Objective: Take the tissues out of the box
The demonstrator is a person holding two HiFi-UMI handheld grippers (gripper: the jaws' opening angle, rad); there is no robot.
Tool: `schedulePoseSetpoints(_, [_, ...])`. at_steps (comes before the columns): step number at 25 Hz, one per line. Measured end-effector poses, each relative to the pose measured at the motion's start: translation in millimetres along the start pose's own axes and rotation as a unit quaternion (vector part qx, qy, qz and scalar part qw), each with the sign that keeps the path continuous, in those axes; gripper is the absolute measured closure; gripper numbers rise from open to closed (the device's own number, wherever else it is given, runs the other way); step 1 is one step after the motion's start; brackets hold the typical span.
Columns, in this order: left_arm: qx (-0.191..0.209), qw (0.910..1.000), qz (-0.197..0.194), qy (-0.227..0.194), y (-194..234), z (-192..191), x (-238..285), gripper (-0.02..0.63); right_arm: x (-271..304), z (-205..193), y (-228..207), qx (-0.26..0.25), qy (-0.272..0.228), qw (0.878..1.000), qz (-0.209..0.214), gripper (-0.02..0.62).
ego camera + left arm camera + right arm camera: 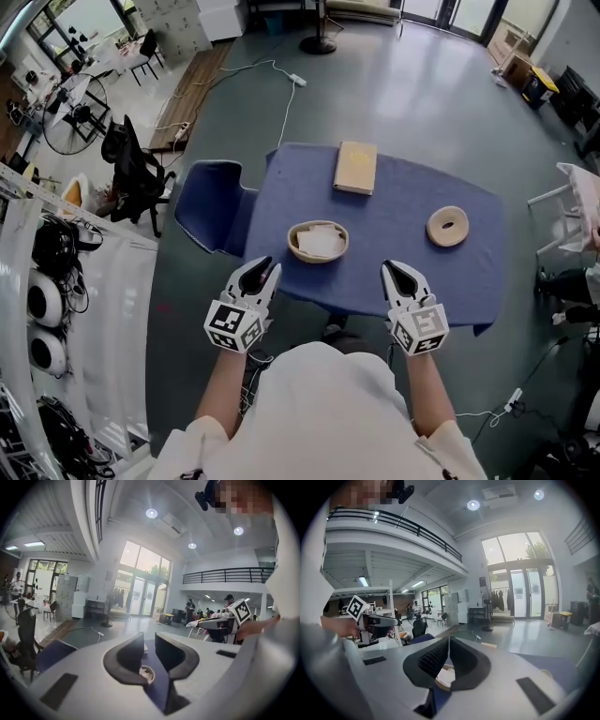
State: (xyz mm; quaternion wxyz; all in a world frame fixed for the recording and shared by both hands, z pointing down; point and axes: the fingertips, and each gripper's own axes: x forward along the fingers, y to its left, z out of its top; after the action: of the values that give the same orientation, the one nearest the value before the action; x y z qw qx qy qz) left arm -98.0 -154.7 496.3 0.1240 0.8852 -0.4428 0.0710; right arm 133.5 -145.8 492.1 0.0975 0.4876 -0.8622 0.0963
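Table edge (337, 291) lies near open left tool (262, 268) and closed right tool (398, 270).

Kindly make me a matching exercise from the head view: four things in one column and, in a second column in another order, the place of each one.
Things:
1. tissue box
2. woven bowl
3. tan ring
4. blue chair

Places:
A. on the floor, at the left side of the table
B. on the table's far part
C. on the table's right part
D. on the table's near part, something white inside

Pairs: 1-B, 2-D, 3-C, 4-A
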Motion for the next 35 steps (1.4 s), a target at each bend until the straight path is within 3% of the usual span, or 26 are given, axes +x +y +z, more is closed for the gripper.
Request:
schedulePoseSetpoints(9, [-0.011, 0.9992, 0.036, 0.012, -1, 0, 52, 0.526, 41, -4, -55, 0.002, 0.017, 0.998, 0.054, 0.560])
schedulePoseSetpoints(18, [-0.021, 0.9976, 0.055, 0.036, 17, -22, 79, 0.526, 77, -25, -58, 0.008, 0.045, 0.995, 0.093, 0.560])
schedulePoseSetpoints(25, [-0.019, 0.9973, 0.041, 0.059, 36, -40, 97, 0.526, 94, -38, -58, 0.018, 0.056, 0.995, 0.080, 0.560])
schedulePoseSetpoints(35, [0.013, 0.9934, -0.016, 0.113, 61, -67, 130, 0.526, 109, -53, -59, 0.041, 0.079, 0.996, 0.022, 0.560])
